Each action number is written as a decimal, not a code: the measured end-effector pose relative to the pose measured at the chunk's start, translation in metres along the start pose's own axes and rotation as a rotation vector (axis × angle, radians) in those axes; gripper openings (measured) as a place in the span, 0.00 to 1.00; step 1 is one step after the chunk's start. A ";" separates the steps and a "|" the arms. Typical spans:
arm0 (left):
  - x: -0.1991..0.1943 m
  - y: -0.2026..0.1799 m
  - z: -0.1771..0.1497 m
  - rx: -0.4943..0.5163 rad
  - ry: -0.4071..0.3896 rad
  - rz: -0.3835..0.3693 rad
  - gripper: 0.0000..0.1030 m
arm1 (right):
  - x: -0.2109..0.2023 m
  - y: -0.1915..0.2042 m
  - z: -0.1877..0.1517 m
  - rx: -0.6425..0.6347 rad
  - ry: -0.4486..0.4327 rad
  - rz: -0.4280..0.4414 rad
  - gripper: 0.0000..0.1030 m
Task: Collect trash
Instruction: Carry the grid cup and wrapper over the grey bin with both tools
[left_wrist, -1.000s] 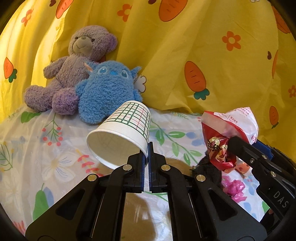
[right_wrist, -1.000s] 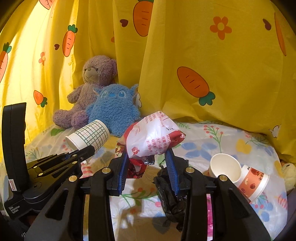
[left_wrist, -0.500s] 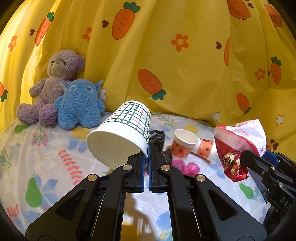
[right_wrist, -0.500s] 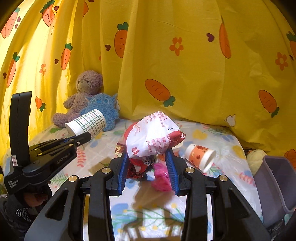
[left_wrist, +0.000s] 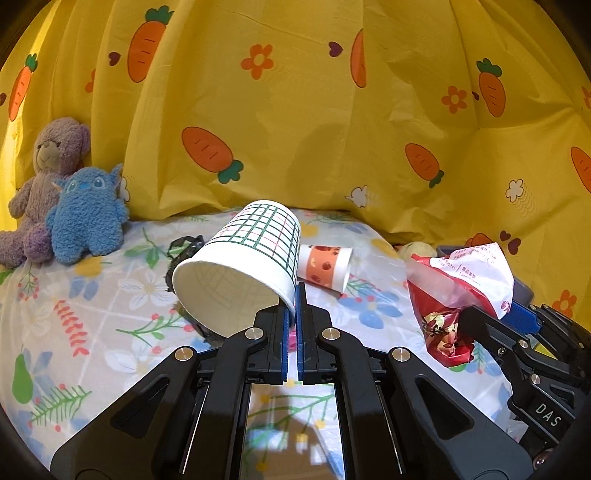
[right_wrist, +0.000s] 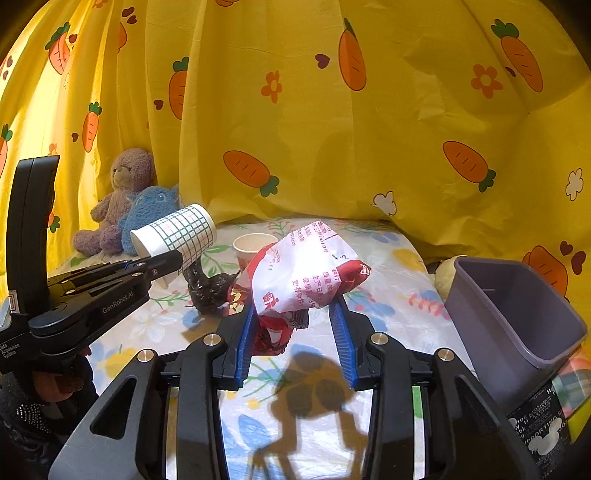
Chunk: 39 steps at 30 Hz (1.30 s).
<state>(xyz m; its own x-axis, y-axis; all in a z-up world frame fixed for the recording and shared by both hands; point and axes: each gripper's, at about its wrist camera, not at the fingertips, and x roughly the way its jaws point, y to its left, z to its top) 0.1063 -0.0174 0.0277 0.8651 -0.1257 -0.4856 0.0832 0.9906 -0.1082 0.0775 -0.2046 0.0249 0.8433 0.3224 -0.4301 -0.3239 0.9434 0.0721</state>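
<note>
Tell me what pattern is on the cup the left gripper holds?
A green and pink grid on white paper cup, clearest in the left wrist view.

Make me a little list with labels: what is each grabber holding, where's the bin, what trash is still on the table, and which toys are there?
Left gripper: shut on the rim of the checked cup
Right gripper: shut on the red and white wrapper
Bin: purple bin, empty, at the right
Trash left: orange cup on its side, black bag
Toys: purple bear, blue plush
</note>
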 end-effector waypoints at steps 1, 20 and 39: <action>0.002 -0.004 -0.001 0.004 0.003 -0.005 0.02 | 0.000 -0.003 -0.001 0.004 -0.003 -0.004 0.37; 0.042 -0.066 0.007 0.097 0.040 -0.074 0.02 | -0.003 -0.056 -0.004 0.050 -0.023 -0.094 0.37; 0.075 -0.139 0.028 0.209 0.052 -0.176 0.02 | -0.010 -0.123 0.000 0.145 -0.049 -0.216 0.37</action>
<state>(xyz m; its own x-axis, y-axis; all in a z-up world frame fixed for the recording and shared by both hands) 0.1733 -0.1628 0.0311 0.8020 -0.2942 -0.5198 0.3351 0.9420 -0.0162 0.1087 -0.3243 0.0202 0.9070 0.1124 -0.4059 -0.0723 0.9910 0.1128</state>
